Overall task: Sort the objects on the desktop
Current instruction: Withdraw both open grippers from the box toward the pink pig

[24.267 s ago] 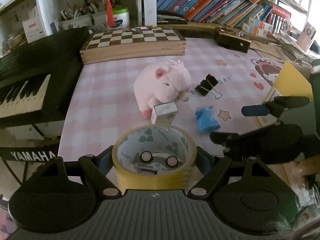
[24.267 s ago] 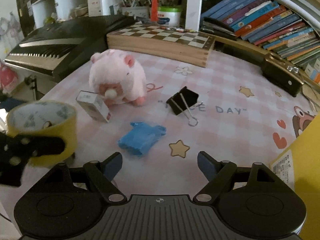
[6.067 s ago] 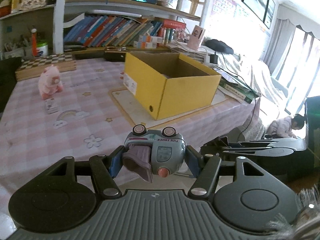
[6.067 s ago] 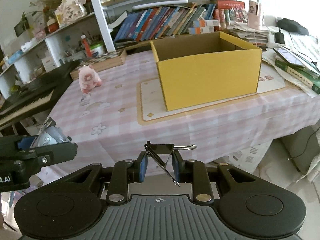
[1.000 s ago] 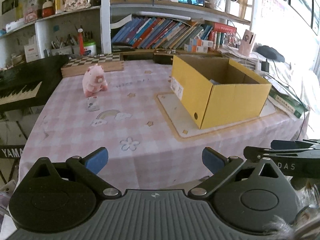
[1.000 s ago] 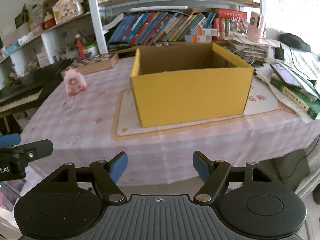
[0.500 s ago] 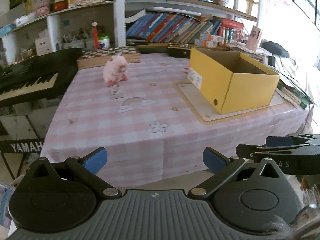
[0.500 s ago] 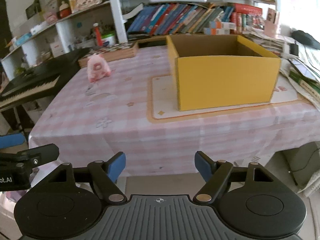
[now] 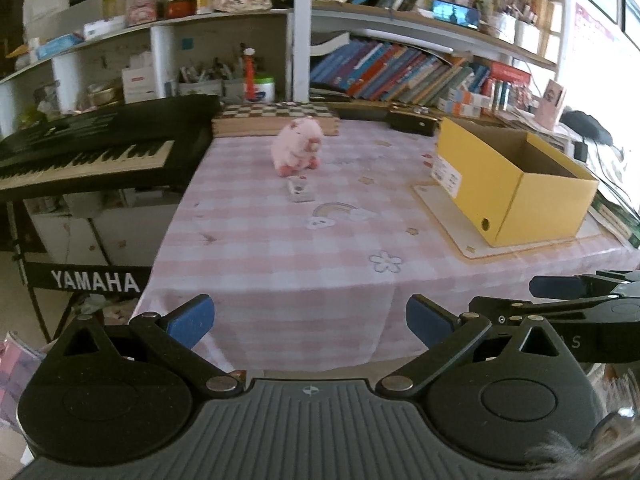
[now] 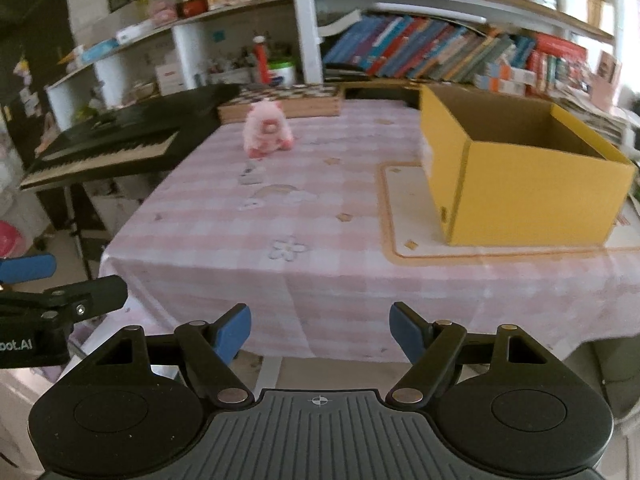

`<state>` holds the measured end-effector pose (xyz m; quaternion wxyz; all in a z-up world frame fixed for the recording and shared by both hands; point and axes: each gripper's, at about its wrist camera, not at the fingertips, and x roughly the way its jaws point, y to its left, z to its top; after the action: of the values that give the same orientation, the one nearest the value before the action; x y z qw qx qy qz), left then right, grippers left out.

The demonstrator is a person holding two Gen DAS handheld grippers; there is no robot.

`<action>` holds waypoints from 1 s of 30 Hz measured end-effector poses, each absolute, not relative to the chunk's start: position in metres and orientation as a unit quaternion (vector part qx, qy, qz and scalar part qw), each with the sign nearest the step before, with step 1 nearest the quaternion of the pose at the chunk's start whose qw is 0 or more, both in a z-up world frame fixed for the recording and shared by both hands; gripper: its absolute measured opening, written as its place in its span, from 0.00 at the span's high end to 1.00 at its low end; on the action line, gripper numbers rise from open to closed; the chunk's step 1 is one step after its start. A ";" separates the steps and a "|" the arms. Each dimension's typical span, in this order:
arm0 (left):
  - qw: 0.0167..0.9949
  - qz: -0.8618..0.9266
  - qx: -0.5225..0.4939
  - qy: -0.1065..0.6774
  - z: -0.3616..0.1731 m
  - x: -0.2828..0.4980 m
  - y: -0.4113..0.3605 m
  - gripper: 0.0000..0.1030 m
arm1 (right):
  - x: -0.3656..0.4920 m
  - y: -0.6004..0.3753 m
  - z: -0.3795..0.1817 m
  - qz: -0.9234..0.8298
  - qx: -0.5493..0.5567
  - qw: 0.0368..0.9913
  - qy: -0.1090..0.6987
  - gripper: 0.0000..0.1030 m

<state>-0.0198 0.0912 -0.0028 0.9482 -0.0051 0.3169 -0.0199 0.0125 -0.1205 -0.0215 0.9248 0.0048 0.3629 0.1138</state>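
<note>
Both views had swung left since a second earlier; left gripper [image 9: 310, 315] and right gripper [image 10: 320, 333] stood wide, empty. Pink plush pig [image 9: 297, 147] sat beyond small box [image 9: 300, 191]; keyboard stand [image 9: 95, 281] read "YAMAHA"

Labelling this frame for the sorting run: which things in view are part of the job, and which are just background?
Job:
- pink plush pig
- small white box lying in front of it
- yellow cardboard box, open-topped
- left gripper and right gripper, both open and empty

Lying about:
- chessboard
- keyboard
- books on the shelf
</note>
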 end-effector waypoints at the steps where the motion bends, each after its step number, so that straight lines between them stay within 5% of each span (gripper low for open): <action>1: 0.948 -0.018 -0.006 0.317 -0.003 -0.020 0.094 0.00 | 0.014 -0.117 -0.021 0.118 0.002 0.925 0.362 0.24; 30: 0.943 0.013 -0.022 0.331 -0.012 0.061 0.110 0.00 | 0.100 -0.081 -0.025 0.176 -0.030 0.915 0.361 0.19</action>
<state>0.0605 0.1101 -0.0119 0.9434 -0.0221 0.3308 0.0131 0.1000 -0.0812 -0.0245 0.9153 -0.0298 0.3610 0.1763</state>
